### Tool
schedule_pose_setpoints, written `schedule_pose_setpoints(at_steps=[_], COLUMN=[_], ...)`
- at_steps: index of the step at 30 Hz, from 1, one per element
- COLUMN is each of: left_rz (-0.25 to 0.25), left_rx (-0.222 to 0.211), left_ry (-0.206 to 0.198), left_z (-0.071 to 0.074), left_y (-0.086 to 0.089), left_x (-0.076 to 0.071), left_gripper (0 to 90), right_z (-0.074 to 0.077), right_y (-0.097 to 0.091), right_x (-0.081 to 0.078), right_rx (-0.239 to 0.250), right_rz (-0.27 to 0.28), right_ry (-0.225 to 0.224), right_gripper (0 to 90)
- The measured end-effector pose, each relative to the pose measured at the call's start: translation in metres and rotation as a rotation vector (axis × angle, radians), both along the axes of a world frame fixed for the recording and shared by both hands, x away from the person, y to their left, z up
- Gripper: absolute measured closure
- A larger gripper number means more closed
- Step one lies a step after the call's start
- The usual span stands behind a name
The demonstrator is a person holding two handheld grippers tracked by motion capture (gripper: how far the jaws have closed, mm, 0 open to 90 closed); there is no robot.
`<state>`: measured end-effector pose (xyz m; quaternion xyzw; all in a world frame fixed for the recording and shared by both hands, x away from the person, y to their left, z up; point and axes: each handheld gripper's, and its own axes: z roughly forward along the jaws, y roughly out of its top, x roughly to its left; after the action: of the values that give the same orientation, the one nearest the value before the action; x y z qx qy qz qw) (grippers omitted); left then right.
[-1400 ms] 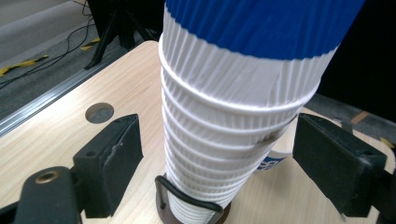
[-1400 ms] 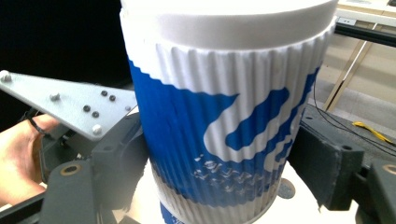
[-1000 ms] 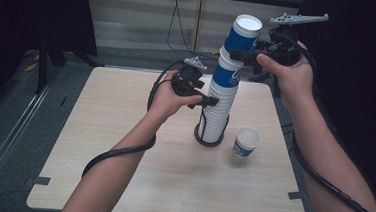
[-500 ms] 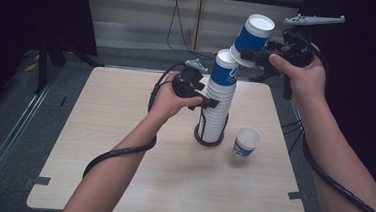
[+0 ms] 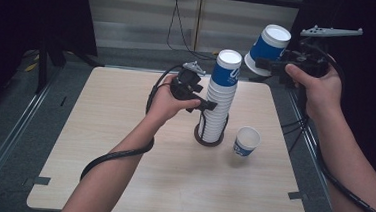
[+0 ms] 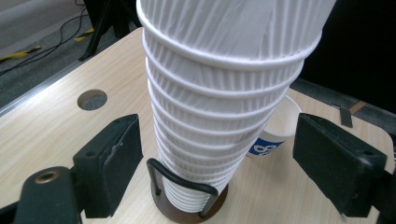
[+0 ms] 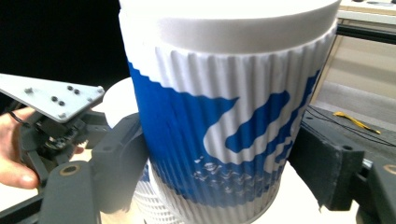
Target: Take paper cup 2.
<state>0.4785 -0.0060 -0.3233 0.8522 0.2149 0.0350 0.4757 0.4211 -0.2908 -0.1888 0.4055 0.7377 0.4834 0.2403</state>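
Blue-and-white ribbed paper makes up the lifted cup (image 5: 269, 50), held upside down and tilted in the air, up and to the right of the cup stack (image 5: 220, 98) and clear of it. The right tongs (image 5: 265, 64) are closed on this cup near its rim; in the right gripper view the cup (image 7: 224, 116) sits between the two black jaws, both pressed against its ribbed wall. The right hand (image 5: 315, 87) carries them beyond the tabletop's far right corner.

The stack stands upright near the middle of the tabletop (image 5: 123, 146), its cups nested upside down, with the bottom ones seated in a dark round holder (image 5: 209, 138) with wire uprights. The left tongs (image 5: 210, 106) reach the stack from the left at about mid-height. In the left gripper view their jaws stand wide on either side of the stack (image 6: 224, 93), with a gap between each pad and the white ribbed walls, so they grip nothing. The left hand (image 5: 166, 102) holds them level.

One single cup (image 5: 246, 141) stands mouth up on the tabletop just to the right of the holder, apart from it. A round hole (image 6: 92, 99) in the tabletop shows in the left gripper view.
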Motion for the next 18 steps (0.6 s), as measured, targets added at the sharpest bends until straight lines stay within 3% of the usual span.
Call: schedule_pose_setpoints(at_steps=[6,18], left_rz=[-0.007,-0.019], left_rx=[0.014,0.014], left_ry=[-0.003,0.01], left_z=[-0.002,-0.007], left_y=[0.005,0.01], left_x=[-0.002,-0.009], left_gripper=[15.8,15.8], right_z=[-0.011,-0.043], right_y=[-0.011,-0.01], right_x=[-0.006,-0.013], right_rx=[-0.009,-0.055], right_rz=[0.006,0.063], right_ry=[0.017,0.056], right_gripper=[23.0,23.1])
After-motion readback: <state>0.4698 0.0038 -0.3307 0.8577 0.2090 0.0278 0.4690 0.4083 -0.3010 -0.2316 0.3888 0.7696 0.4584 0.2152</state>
